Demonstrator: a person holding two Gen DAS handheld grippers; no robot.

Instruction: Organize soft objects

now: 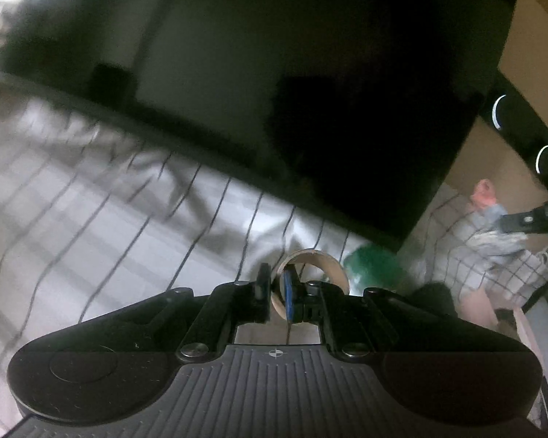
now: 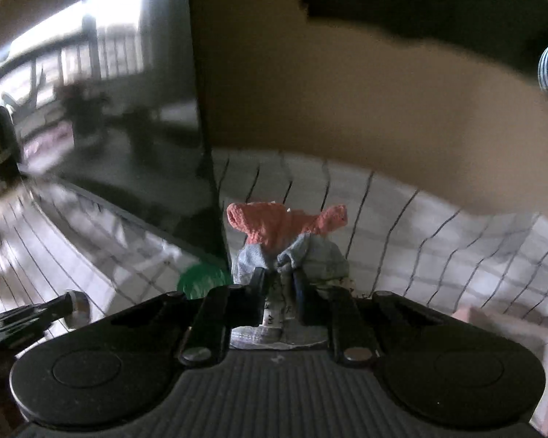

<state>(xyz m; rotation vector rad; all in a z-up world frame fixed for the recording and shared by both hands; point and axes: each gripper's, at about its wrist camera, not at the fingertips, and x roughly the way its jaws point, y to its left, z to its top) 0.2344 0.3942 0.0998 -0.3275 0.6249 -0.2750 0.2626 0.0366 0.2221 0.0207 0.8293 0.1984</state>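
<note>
Checked white cloth (image 2: 402,219) covers the work surface, with a large dark glossy panel (image 2: 128,127) standing on it and a tan wall behind. Right gripper (image 2: 279,284): its jaws are drawn nearly together on a bundle of soft fabric (image 2: 285,233), the blue-grey lower part bunched between the pads and the coral knitted part flaring out just beyond the fingertips; a printed white piece of the bundle shows below, behind the fingers. Left gripper (image 1: 276,288): its jaws are fully closed on the wall of a cardboard ring (image 1: 312,266), one finger outside the rim and the blue-padded finger inside it, the ring projecting just ahead of the tips. A green round object (image 1: 369,266), blurred, lies just beyond and to the right of the left fingers, at the foot of the panel. Farther right in the left wrist view, the right gripper's finger meets the fabric bundle above a second checked cloth (image 1: 493,266). Handling, as judged: the fabric is light, limp and compressible, unlikely to slip or break but apt to trail and snag; a pinch at a gathered fold near its middle should carry it best. The ring appears light but crushable, so a gentle pinch suits it.
</note>
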